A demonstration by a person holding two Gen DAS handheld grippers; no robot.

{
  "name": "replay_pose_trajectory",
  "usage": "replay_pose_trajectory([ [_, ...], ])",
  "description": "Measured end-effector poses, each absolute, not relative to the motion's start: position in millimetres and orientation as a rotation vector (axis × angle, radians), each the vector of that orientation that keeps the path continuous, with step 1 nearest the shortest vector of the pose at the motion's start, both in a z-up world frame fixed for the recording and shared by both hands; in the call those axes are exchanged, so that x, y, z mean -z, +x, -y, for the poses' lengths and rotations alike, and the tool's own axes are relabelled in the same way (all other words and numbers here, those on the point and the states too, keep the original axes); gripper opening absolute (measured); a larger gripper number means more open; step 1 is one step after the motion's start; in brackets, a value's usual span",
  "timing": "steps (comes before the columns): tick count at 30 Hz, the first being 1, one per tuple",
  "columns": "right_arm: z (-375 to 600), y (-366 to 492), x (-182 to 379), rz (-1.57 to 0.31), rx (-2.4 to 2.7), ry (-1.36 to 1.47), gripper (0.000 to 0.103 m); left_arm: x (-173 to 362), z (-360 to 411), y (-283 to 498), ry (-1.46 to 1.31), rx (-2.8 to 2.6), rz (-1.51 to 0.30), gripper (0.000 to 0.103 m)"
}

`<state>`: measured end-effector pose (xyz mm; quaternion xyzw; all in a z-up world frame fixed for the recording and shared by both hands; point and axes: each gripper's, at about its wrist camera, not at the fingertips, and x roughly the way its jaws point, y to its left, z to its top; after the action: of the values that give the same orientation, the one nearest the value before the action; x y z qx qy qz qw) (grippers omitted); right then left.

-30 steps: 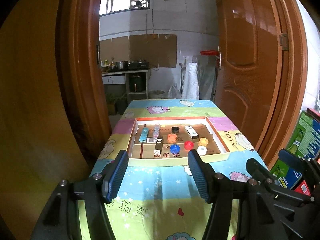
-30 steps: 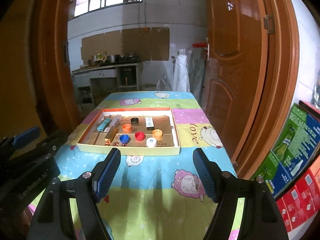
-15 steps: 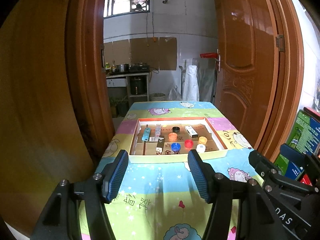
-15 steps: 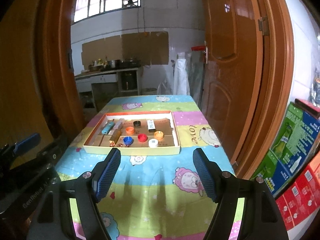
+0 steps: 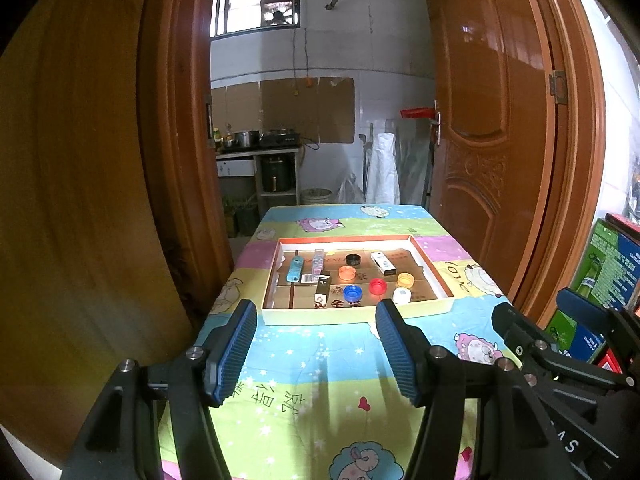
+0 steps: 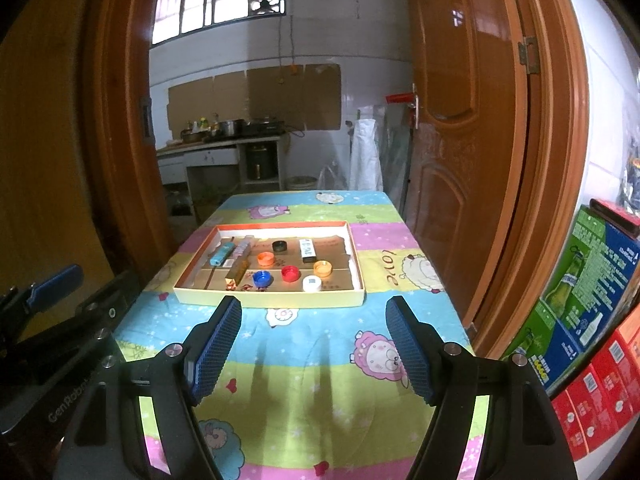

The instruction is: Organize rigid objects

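bottle caps and small boxes are lying in a shallow tray (image 5: 352,318) on the far half of the surface (image 5: 320,364), which is wearing a cartoon cloth. inside the tray a blue cap (image 5: 353,292), a red cap (image 5: 378,286) and a white cap (image 5: 401,294) are sitting in the near row, with two orange caps (image 5: 346,273) and a black cap (image 5: 354,259) behind them; a light blue box (image 5: 294,270), a dark box (image 5: 322,292) and a white box (image 5: 383,263) are lying among them.

compared with a second ago, both cameras are sitting farther back and higher: the tray is looking smaller and more of the cloth is showing in front of it. nothing in the tray is lying differently.

the left gripper (image 5: 316,354) is hovering above the near part of the surface, pointing at the tray, its jaws spread wide and holding nothing. the right gripper (image 6: 314,348) is hanging beside it, level with it, jaws likewise wide apart and empty. each gripper is showing at the edge of the other's view. stacked cartons (image 6: 592,300) are standing to the right by the door.
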<state>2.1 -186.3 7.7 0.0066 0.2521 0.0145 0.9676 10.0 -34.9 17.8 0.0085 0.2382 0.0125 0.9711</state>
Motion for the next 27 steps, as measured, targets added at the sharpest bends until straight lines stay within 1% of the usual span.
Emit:
replay_pose_trajectory([
  [27, 188.4, -5.6, -10.0, -0.504, -0.031, 0.015, 0.076, -19.4, 35.1, 4.4, 0.030, -0.023, -0.474, 0.062],
])
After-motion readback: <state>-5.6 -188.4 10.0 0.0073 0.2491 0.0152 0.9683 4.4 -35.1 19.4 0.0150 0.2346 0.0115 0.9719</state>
